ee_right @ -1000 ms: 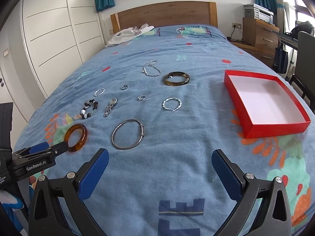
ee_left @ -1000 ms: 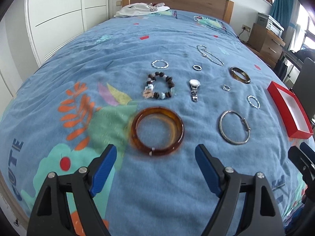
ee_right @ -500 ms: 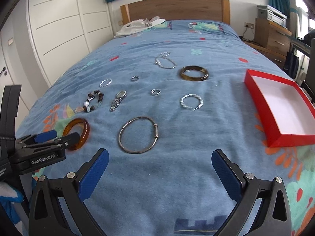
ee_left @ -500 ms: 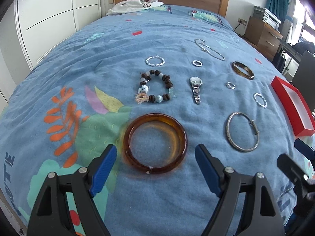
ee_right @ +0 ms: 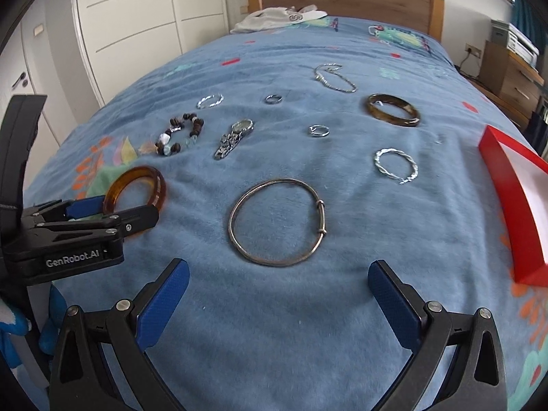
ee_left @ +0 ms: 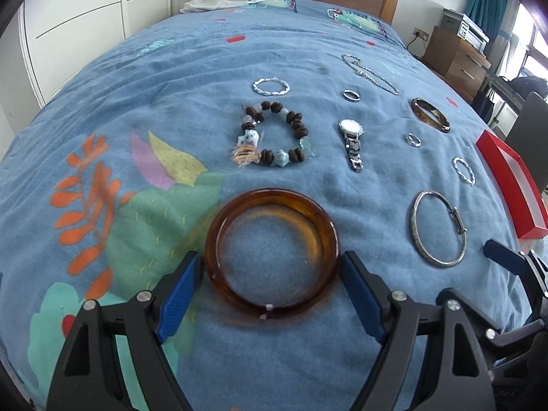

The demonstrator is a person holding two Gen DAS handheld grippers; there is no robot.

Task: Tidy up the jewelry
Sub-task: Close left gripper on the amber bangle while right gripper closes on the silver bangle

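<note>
An amber bangle lies on the blue bedspread, between the open blue pads of my left gripper, which straddle its two sides; contact is unclear. It also shows in the right wrist view, with the left gripper around it. My right gripper is open and empty, just short of a thin silver bangle. A red box lies open at the right. A bead bracelet, a watch, rings and other bangles lie farther back.
A dark brown bangle, a twisted silver bracelet and a chain lie toward the headboard. White clothing sits at the bed's far end. A wooden nightstand stands at the right, white wardrobes at the left.
My left gripper has moved forward until its pads flank the amber bangle. My right gripper has moved forward and left toward the thin silver bangle; the red box has slid to the frame's right edge.
</note>
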